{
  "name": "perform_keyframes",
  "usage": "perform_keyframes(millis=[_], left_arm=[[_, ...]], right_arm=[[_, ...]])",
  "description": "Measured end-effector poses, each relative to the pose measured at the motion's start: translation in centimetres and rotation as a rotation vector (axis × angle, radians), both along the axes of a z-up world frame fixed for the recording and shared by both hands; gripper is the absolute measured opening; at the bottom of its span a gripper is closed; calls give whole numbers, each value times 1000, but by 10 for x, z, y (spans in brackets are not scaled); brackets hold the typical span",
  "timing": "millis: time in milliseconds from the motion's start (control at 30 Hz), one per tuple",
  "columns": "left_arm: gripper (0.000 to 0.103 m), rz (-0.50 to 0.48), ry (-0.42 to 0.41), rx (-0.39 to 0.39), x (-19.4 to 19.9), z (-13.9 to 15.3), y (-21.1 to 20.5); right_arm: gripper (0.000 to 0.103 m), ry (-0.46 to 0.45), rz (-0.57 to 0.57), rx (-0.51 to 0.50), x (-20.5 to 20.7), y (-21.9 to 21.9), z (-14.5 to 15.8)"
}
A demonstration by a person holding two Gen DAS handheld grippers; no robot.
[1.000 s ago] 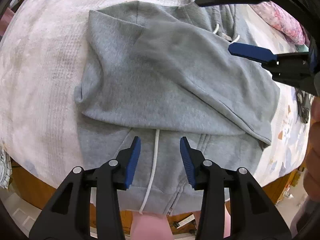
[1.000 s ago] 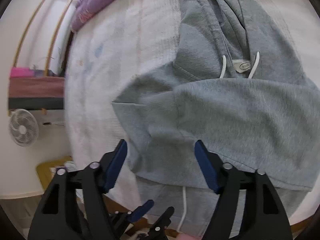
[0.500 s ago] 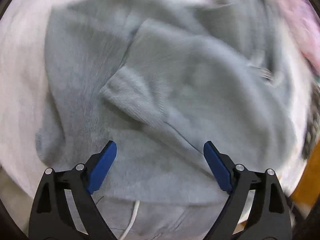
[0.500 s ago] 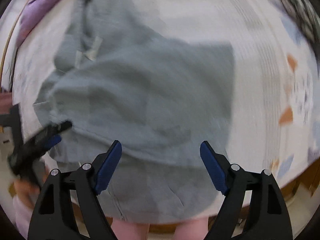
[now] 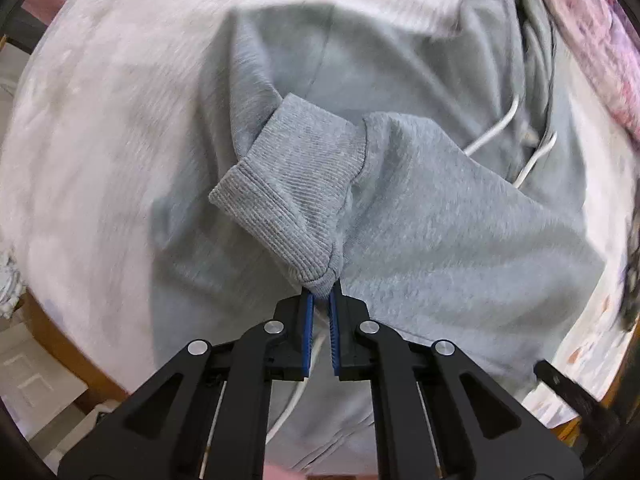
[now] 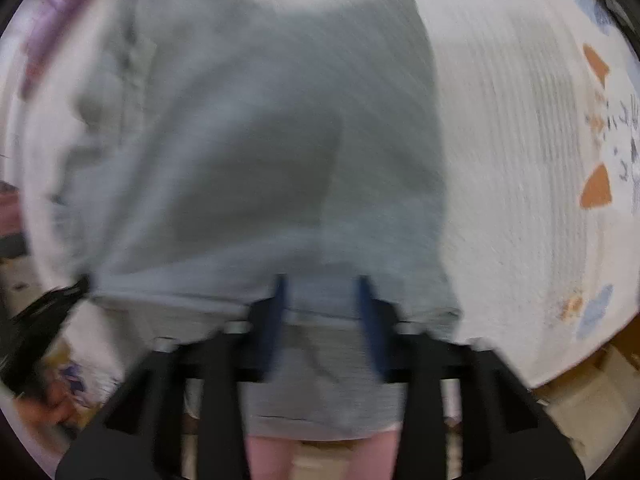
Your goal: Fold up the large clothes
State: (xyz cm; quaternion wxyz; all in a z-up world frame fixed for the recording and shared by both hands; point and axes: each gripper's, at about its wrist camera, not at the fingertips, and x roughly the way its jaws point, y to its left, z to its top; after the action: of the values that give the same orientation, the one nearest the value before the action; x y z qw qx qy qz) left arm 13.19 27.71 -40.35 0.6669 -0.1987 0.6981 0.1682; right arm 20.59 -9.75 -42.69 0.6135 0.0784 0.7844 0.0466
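Pale quilted bed cover (image 5: 100, 128) carries the whole job; the large grey fleece hooded sweatshirt (image 5: 460, 232) lies spread across it, one sleeve laid over the body, white drawcords (image 5: 494, 132) trailing near the hood side. The near hem runs off the bed's edge toward the person. Left gripper (image 5: 319, 300): jaws have just been closing and now pinch the corner of the ribbed grey cuff (image 5: 296, 188), which stands lifted off the body panel. Right gripper (image 6: 322, 300): view badly smeared; jaws have just been closing too, with the folded near edge of the sweatshirt between the blue pads, a gap showing between them. Whether they actually bite the cloth I cannot tell. Judgement for the step in hand, placing the sleeve: carry the cuff low and taut so the sleeve lies flat without a twist, keep the white drawcords clear of the fold, and confirm the right side's hold before lifting both together. Risk: a shallow corner pinch on ribbing may slip.
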Motion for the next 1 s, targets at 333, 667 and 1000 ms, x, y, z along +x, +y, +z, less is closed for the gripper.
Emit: perform_keyframes(millis=[333, 667, 1000], left_arm=[[86, 51, 62, 92, 6, -8, 37], [77, 131, -65, -46, 106, -20, 123], [8, 136, 123, -187, 122, -57, 150]], right_arm=[[6, 12, -73, -40, 7, -39, -8], [41, -168, 6, -21, 72, -24, 46], [21, -234, 366, 231, 102, 99, 39]])
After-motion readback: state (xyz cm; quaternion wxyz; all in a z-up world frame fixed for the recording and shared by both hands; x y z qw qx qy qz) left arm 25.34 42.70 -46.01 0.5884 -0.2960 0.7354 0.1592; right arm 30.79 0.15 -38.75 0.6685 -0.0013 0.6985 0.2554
